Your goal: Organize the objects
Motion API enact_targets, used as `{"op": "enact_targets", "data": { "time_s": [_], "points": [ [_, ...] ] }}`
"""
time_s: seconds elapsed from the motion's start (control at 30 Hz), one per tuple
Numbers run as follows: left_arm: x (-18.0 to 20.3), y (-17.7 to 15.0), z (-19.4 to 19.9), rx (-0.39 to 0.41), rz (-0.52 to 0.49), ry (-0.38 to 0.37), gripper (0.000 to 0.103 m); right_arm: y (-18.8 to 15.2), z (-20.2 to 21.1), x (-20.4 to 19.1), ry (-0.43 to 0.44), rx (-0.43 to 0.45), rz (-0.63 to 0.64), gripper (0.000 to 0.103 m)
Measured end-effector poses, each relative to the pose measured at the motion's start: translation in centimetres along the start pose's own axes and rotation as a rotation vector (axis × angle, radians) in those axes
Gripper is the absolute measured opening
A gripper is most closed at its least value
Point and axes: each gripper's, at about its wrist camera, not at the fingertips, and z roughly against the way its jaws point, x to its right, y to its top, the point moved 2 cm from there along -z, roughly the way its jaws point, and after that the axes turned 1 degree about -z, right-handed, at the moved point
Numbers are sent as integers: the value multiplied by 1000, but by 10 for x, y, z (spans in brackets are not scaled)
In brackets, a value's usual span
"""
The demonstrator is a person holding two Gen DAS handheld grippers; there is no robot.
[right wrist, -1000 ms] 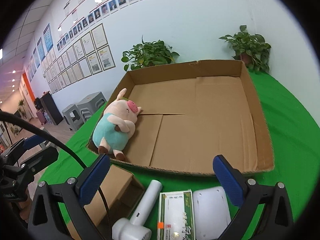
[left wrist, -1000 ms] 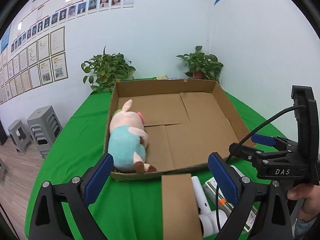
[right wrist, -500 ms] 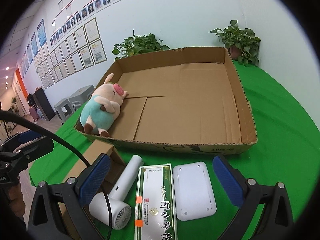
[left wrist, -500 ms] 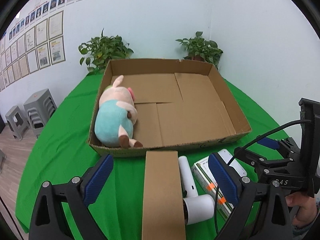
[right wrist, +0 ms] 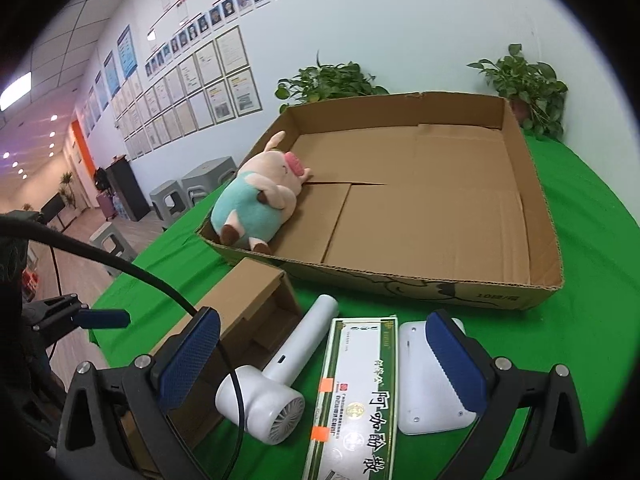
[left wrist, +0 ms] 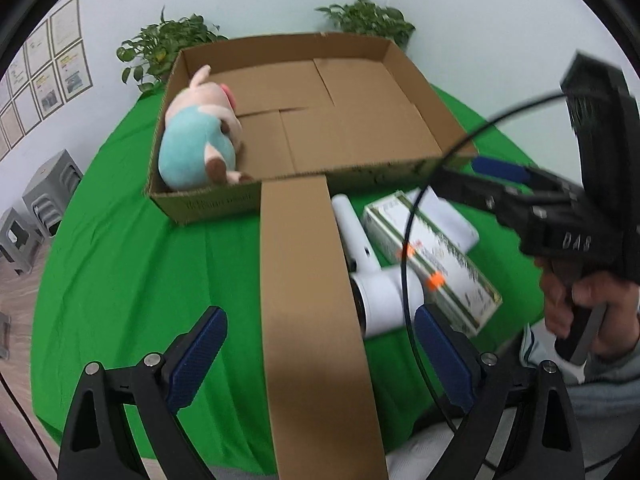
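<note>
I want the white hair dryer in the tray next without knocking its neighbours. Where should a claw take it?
Grip the hair dryer by its slim handle, coming from above. The handle points toward the cardboard tray and has green cloth showing on both sides; the fat head sits tight between the small brown box and the green-edged carton.

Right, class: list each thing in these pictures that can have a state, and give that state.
Cardboard tray: open-topped, holds only the toy.
Plush pig: lying in the tray's corner.
Small carton: on its side, end open.
Hair dryer: lying flat.
Green box: closed, lying flat.
Left gripper: closing, nothing pinched.
Right gripper: open.
</note>
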Motion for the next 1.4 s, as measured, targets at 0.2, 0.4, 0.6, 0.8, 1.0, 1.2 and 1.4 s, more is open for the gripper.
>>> {"op": "enact_targets", "data": {
  "time_s": [0.2,0.4,0.6,0.8,1.0,1.2,1.4],
  "points": [
    [-9,-18,-6,-54,19,-3,56,-6,-3,-9,68,-31,-15,102],
    [-28,-15,12,0,82,-46,29,-12,5,-21,125,-46,-14,102],
    [-71,-17,27,22,179,40,27,-17,-2,-34,195,-84,-29,102],
    [-92,-31,18,-26,235,49,26,-22,-16,-56,307,-148,-37,99],
    [-108,-38,19,-33,277,62,26,-24,-35,-85,414,-221,-49,93],
    [-116,-48,7,-62,307,59,26,-25,-65,-110,441,-312,-65,83],
    [-102,-55,4,-66,289,3,21,-30,-83,-116,330,-375,-41,60]
  ]
}}
